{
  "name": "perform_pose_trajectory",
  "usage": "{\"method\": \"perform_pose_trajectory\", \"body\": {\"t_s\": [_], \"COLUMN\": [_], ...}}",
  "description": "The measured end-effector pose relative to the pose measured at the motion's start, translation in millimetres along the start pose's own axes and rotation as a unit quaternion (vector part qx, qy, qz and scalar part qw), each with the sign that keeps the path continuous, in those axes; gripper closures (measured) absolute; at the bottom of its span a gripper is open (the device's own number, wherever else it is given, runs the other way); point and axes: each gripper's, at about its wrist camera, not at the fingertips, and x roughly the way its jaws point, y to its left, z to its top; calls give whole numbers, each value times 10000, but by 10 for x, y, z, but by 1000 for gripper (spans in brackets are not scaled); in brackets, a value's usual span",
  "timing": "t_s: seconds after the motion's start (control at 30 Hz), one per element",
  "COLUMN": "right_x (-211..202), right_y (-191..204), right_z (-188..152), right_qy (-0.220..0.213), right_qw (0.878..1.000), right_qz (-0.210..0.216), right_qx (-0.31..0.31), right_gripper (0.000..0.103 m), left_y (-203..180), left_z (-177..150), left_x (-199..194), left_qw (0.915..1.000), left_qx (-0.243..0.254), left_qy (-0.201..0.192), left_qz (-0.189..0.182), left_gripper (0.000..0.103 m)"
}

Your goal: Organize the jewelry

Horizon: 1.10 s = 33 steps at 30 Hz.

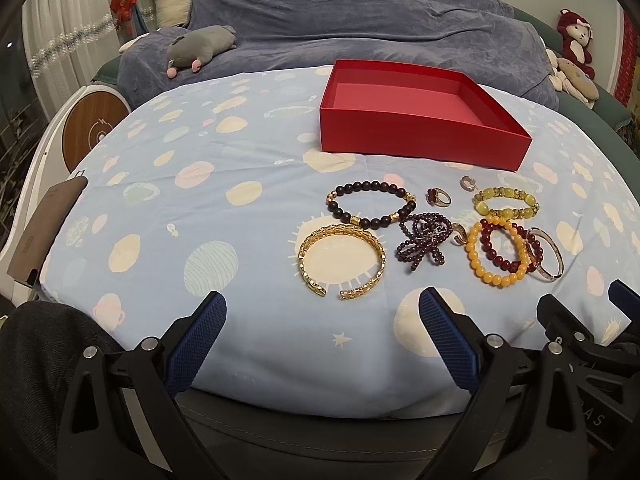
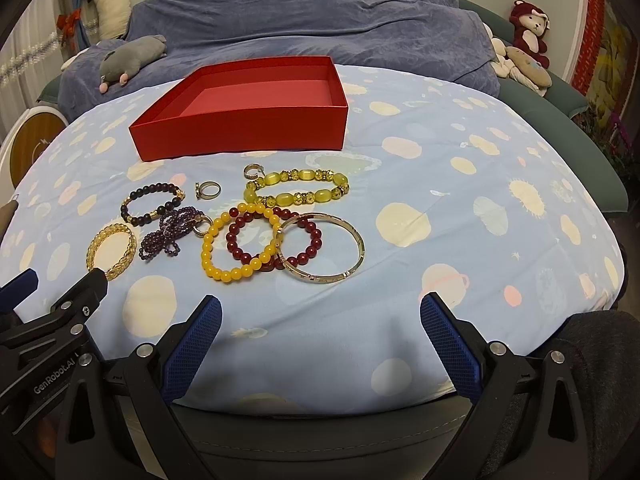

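Red box (image 1: 416,136), empty; bracelets (image 2: 240,240) and rings (image 2: 210,190) loose on bench (image 2: 440,200); left gripper (image 1: 320,332) and right gripper (image 2: 320,336) both spread wide, holding nothing.

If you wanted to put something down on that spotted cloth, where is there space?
The red box is empty inside. Bare cloth lies left of the gold cuff bracelet and dark bead bracelet, and right of the thin gold bangle. A clear strip runs between the jewelry and both open grippers. The jewelry cluster itself is crowded; the yellow bead bracelet overlaps the red bead bracelet.

You get dim, warm indoor light, soft shadows, no glare; heavy fisheye bending with dark vignette at 10 and 2 o'clock corners.
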Motion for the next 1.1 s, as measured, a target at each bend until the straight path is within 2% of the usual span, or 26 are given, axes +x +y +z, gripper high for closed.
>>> {"method": "perform_pose_trajectory", "body": {"t_s": [0.5, 0.73, 0.97, 1.1], "right_x": [-15, 9, 31, 40], "right_y": [-39, -97, -109, -115], "right_z": [38, 80, 126, 141], "right_qy": [-25, -2, -44, -17], "right_qw": [9999, 9997, 9998, 9997], "right_qz": [17, -26, -2, 28], "right_qx": [141, 258, 219, 234], "right_gripper": [7, 7, 7, 7], "left_y": [74, 237, 97, 44], "left_z": [28, 88, 207, 261], "left_x": [-21, 41, 249, 426], "left_qw": [9998, 9979, 9981, 9965], "left_qx": [-29, -507, -232, -180], "left_qy": [59, 187, 408, 664], "left_qz": [-194, -366, -406, -470], "left_gripper": [10, 10, 11, 20]}}
